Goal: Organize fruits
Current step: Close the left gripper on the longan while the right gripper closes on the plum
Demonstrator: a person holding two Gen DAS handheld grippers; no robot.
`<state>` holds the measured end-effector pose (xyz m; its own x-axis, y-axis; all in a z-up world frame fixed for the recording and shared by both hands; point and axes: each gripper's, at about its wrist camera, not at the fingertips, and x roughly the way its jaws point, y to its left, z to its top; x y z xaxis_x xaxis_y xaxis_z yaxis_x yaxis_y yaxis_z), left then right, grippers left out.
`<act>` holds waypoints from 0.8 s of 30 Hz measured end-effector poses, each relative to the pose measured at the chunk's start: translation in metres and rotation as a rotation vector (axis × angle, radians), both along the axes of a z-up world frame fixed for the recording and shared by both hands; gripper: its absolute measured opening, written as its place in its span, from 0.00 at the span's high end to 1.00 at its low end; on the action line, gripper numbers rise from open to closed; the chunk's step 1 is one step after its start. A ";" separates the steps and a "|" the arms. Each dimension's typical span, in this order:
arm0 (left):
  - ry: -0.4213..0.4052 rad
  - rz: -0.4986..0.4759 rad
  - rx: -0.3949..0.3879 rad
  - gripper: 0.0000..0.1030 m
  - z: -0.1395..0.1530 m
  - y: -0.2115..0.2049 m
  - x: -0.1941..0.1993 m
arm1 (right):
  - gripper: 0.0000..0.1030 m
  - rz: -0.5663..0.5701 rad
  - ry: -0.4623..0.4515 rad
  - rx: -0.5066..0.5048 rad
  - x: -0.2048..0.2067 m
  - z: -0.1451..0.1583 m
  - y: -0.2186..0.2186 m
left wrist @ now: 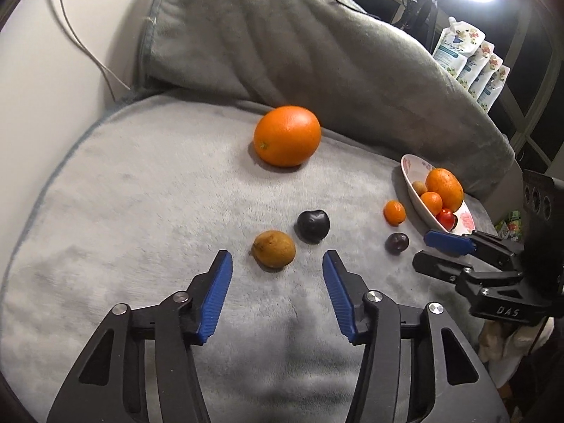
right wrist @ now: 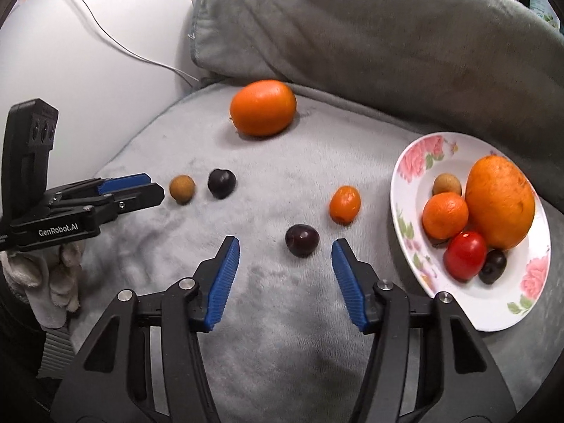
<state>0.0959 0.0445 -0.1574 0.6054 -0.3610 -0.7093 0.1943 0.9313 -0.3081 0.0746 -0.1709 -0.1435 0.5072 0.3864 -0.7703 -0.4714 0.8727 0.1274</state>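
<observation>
You had five fruits on the plate (right wrist: 416, 162) and five left on the blanket (right wrist: 275, 317). Your left gripper (left wrist: 277, 259) stood spread before the brown fruit (left wrist: 274, 249), your right gripper (right wrist: 285, 246) spread before a dark plum (right wrist: 302, 240), neither gripping.

Your left hand-held gripper (left wrist: 277, 264) is hovering with its jaws apart over the grey blanket (left wrist: 141, 194), the brown fruit (left wrist: 274, 249) lying just ahead between its fingertips, untouched. A dark plum (left wrist: 313, 226) is sitting just beyond, the big orange (left wrist: 287, 135) farther ahead.
</observation>
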 end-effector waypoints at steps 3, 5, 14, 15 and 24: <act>0.007 -0.012 0.008 0.55 -0.003 -0.003 0.003 | 0.52 -0.005 0.011 -0.004 0.004 -0.006 0.001; 0.011 -0.019 0.012 0.55 -0.004 -0.006 0.005 | 0.53 -0.005 0.016 -0.006 0.007 -0.008 0.001; 0.021 -0.014 0.051 0.56 -0.012 -0.011 0.015 | 0.57 -0.010 0.019 -0.019 0.015 -0.014 0.003; 0.022 -0.015 0.056 0.57 -0.013 -0.012 0.015 | 0.57 -0.010 0.020 -0.018 0.015 -0.014 0.002; 0.042 -0.014 0.073 0.67 -0.020 -0.014 0.021 | 0.63 -0.001 0.030 -0.018 0.020 -0.019 0.004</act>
<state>0.1174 0.0306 -0.1774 0.5695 -0.3160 -0.7589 0.1958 0.9487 -0.2481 0.0943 -0.1666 -0.1625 0.4839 0.3721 -0.7921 -0.4665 0.8754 0.1262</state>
